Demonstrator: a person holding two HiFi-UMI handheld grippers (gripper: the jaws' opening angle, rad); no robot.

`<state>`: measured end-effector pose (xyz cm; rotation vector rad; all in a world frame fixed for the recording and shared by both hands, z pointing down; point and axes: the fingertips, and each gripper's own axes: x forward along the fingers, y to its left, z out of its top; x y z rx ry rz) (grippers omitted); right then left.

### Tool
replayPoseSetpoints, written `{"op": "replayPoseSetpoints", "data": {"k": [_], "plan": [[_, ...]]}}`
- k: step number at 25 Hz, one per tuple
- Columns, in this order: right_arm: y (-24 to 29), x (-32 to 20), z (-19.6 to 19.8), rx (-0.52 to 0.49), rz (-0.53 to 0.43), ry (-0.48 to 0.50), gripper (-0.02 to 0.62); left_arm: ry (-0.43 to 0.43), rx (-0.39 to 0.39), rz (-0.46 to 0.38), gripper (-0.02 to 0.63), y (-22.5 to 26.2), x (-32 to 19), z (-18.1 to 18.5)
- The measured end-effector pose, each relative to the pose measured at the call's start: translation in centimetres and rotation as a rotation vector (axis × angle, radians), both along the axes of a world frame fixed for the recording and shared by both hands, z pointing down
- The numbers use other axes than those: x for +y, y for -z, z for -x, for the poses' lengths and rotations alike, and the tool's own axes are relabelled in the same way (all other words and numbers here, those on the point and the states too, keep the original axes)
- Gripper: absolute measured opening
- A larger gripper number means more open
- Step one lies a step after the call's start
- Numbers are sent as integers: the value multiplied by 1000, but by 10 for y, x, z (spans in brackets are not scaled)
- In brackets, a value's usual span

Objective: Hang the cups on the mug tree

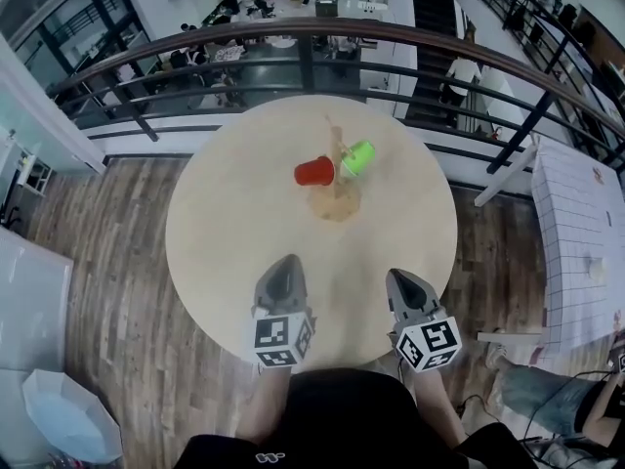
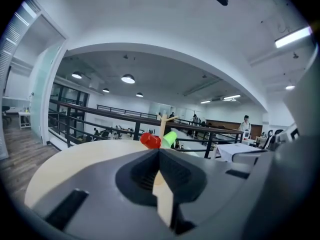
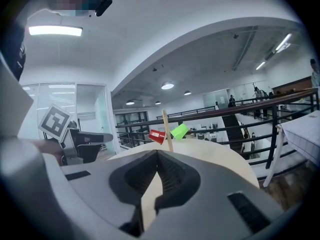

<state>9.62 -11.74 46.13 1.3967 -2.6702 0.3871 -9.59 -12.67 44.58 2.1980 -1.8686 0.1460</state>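
Observation:
A wooden mug tree point(image 1: 339, 179) stands near the middle of the round table point(image 1: 225, 233). A red cup point(image 1: 314, 171) hangs on its left peg and a green cup point(image 1: 357, 157) on its right peg. In the left gripper view the red cup point(image 2: 150, 140) and green cup point(image 2: 169, 138) sit just above the jaw tips. The right gripper view shows the tree point(image 3: 166, 129) with the red cup point(image 3: 157, 135) and green cup point(image 3: 179, 131). My left gripper point(image 1: 284, 271) and right gripper point(image 1: 405, 286) rest at the table's near edge, both shut and empty.
A black railing point(image 1: 293, 42) curves behind the table, with a lower floor beyond it. A white-topped table point(image 1: 581, 233) stands at the right. A light bin point(image 1: 68, 418) sits on the wooden floor at the lower left.

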Motion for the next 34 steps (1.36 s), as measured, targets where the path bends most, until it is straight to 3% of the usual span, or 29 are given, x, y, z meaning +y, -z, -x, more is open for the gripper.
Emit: {"op": "replayPoseSetpoints", "data": {"k": [34], "plan": [[-3,-2,10,-23,12,45,9,-47,-7,41,12,-17,-2,-16]]}}
